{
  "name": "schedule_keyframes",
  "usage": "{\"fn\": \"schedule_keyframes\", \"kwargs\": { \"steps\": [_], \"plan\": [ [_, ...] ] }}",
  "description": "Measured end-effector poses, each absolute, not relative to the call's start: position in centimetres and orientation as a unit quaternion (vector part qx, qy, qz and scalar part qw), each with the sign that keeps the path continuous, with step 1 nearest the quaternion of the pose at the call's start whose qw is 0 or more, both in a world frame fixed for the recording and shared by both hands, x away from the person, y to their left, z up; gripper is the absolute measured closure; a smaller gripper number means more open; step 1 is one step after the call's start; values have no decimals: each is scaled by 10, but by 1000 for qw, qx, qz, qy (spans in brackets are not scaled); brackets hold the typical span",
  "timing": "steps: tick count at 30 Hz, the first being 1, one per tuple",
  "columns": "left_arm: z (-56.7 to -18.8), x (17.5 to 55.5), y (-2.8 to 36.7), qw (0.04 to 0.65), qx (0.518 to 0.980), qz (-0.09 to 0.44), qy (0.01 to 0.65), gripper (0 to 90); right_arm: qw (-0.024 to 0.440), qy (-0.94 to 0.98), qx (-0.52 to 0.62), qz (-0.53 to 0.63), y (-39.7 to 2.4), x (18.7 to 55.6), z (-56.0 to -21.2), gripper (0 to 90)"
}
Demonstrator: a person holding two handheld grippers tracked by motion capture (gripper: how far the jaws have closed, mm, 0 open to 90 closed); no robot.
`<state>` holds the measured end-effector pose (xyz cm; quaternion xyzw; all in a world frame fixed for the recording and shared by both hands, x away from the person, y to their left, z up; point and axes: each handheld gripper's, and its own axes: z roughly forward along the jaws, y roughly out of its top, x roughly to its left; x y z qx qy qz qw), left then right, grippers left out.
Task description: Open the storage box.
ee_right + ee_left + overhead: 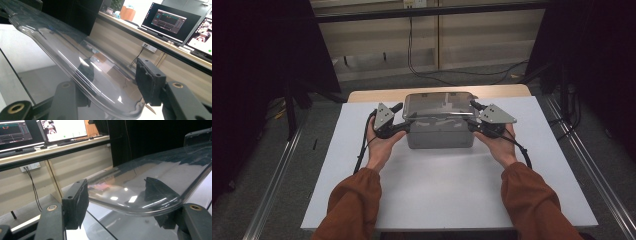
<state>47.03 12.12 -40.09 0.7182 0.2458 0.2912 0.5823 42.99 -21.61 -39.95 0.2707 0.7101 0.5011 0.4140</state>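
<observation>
Lid (439,105), clear plastic, sits tilted over a grey see-through box (440,134) near the far-middle of the white surface (452,190). Front edge of lid is raised off the box rim; back edge looks lower, can't tell if it touches.

Left gripper (401,119) at the lid's left end, w/ a hand under it and an orange-brown sleeve (354,200) coming in from the bottom. In the left gripper view the lid (150,192) rim runs between the jaws: one pad is seen through the plastic under the lid, the other stands off to the side of the rim w/ a gap. Jaws about half open, straddling the rim, not yet pinching.

Right gripper (473,116) mirrors it at the lid's right end. Right gripper view: lid (82,62) edge passes between the jaws, one pad below it, the other pad apart from the rim. Also about half open, no firm grip visible.

Monitors (172,20) on a bench behind the surface, cables (412,55) hanging down the wall.
</observation>
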Motion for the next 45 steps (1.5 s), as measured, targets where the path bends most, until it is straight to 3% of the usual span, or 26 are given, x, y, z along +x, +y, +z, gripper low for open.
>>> {"fn": "schedule_keyframes", "kwargs": {
  "steps": [17,25,28,35,39,45],
  "plan": [
    [-392,474,120,588,715,293,239,421,393,703,282,522,-218,438,-390,496],
    [-389,478,120,593,709,291,248,412,375,688,301,543,-222,443,-390,454],
    [-387,480,121,590,710,294,247,418,387,680,308,542,-224,443,-389,386],
    [-384,483,120,589,710,297,246,419,379,685,307,541,-226,448,-384,406],
    [-383,485,122,597,704,291,250,487,384,683,307,540,-226,452,-382,399],
    [-383,488,122,601,701,292,251,516,380,688,307,537,-225,459,-379,410]
  ]
}}
